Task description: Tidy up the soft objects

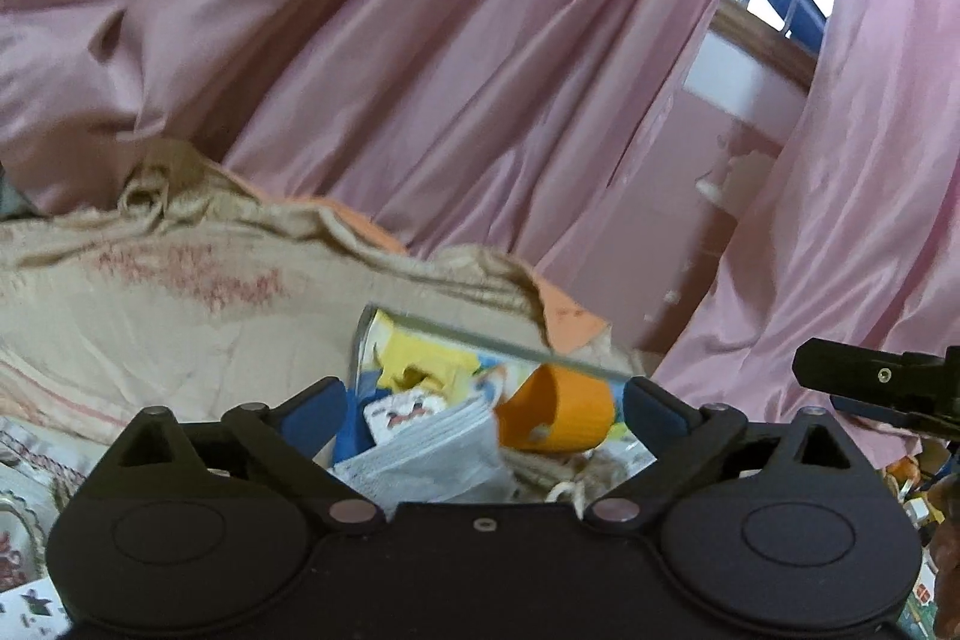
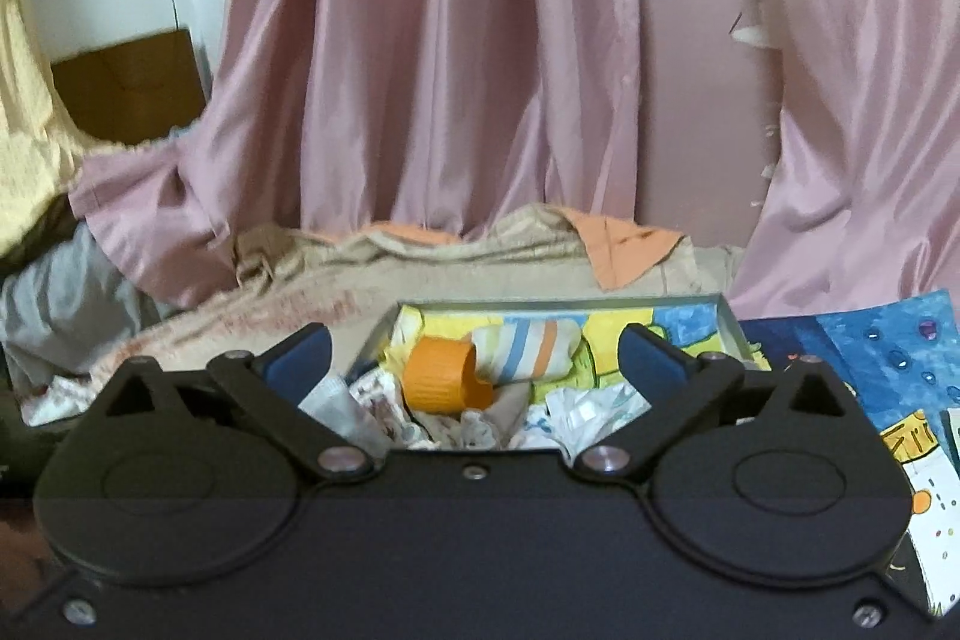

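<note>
- The left tongs (image 1: 486, 403) are wide open and hold nothing.
- The right tongs (image 2: 474, 355) are wide open and empty too.
- The tin box (image 2: 729, 319) on the bed holds an orange cup (image 2: 441, 379), a striped sock roll (image 2: 528, 346) and crumpled cloths (image 2: 588, 415).

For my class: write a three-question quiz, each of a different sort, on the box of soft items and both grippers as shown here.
1. True or false: the right gripper grips the orange cup.
2. Where does the striped roll lie? A in the box; B on the curtain; C between the right gripper's fingers.
3. Fill in: the left gripper stands ____.

Key: 1 false, its jaws are wide and hold nothing; 2 A; 3 open.
</note>
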`<state>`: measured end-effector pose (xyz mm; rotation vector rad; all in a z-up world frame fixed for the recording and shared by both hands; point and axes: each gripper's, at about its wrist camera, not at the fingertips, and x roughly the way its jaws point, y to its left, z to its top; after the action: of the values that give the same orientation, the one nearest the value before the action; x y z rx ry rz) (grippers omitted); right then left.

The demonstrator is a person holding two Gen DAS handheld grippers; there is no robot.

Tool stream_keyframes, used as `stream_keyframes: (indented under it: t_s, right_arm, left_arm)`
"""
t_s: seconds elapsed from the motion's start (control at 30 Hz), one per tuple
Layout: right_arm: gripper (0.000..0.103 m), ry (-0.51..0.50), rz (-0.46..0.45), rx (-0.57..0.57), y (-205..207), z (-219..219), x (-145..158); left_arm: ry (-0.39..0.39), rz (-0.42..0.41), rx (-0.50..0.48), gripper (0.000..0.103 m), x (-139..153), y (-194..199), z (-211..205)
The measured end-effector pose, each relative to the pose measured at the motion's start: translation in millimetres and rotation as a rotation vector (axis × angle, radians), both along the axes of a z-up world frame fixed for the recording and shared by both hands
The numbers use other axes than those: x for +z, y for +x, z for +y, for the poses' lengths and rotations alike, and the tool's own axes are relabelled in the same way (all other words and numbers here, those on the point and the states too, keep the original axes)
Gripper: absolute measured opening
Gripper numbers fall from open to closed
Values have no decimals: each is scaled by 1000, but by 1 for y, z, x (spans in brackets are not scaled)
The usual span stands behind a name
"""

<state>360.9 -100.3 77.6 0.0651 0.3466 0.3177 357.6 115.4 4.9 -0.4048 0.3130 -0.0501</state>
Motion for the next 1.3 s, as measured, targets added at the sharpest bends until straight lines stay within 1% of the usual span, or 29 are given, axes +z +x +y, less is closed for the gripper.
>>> stream_keyframes:
  t_s: [0.2, 0.33, 0.5, 0.77, 0.87, 1.03, 1.2, 1.3]
  right_arm:
    - [102, 11, -63, 5, -33, -14, 15]
    - [102, 23, -87, 13, -55, -20, 24]
    - [102, 40, -99, 12, -87, -36, 30]
    - [103, 27, -93, 4, -142, -66, 20]
    - [103, 18, -92, -1, -166, -76, 12]
    - [103, 24, -81, -6, -191, -88, 2]
    - [103, 24, -92, -6, -220, -88, -6]
    - [103, 20, -103, -4, -237, -86, -10]
  left_arm:
    - [14, -55, 18, 102, 26, -31, -9]
    - [29, -83, 17, 102, 41, -53, -18]
    - [53, -87, 0, 102, 48, -82, -34]
    - [130, -59, -7, 102, 47, -126, -59]
    - [122, -40, -4, 102, 43, -142, -64]
    - [134, 1, 3, 102, 33, -170, -74]
    - [149, 23, 23, 102, 27, -193, -81]
    - [140, 31, 41, 102, 26, -205, -82]
